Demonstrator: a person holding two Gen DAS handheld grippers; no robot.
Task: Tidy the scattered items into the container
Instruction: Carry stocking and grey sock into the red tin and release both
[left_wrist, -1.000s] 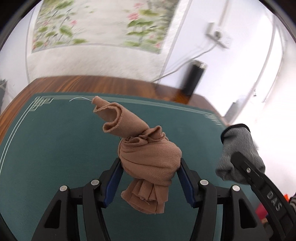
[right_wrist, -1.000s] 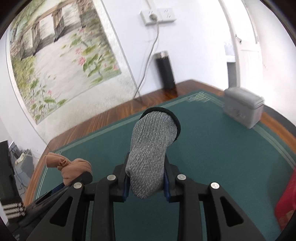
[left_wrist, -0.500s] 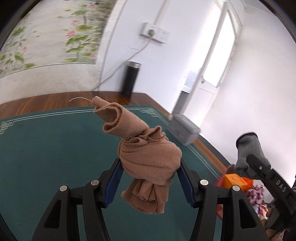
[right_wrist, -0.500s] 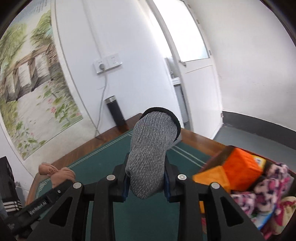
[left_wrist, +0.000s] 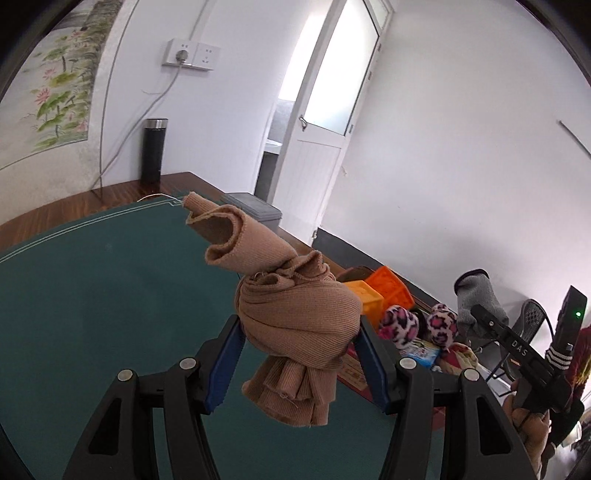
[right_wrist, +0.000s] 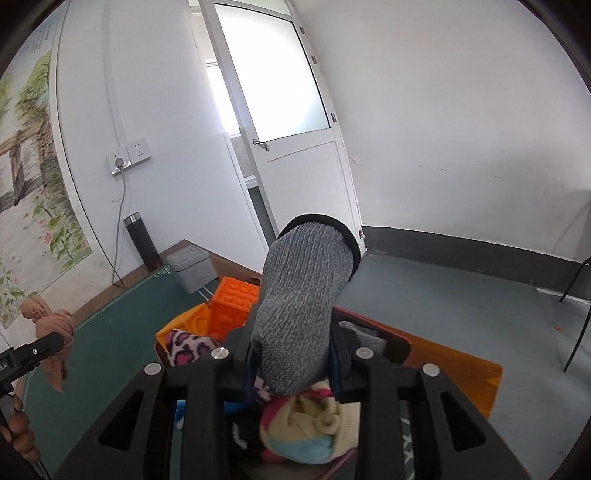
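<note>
My left gripper (left_wrist: 299, 343) is shut on a knotted tan cloth (left_wrist: 295, 317) and holds it in the air above the green mat (left_wrist: 92, 302). My right gripper (right_wrist: 293, 354) is shut on a grey knitted sock (right_wrist: 299, 314) and hangs right over the orange-red container (right_wrist: 461, 365). The container holds orange blocks (right_wrist: 232, 306), pink leopard plush pieces (right_wrist: 188, 347) and a multicoloured knit item (right_wrist: 314, 432). In the left wrist view the container's contents (left_wrist: 391, 295) lie to the right, with the right gripper (left_wrist: 480, 317) and grey sock (left_wrist: 476, 299) above them.
A grey lidded box (right_wrist: 192, 271) stands at the mat's far corner, left of the container. A black flask (left_wrist: 153, 149) stands on the wooden table edge by the wall. The table's right edge drops to a grey floor (right_wrist: 461, 295).
Both grippers swung right with their cloth items. The right gripper moved from above the mat to above the container; the left gripper now faces the container's side.
</note>
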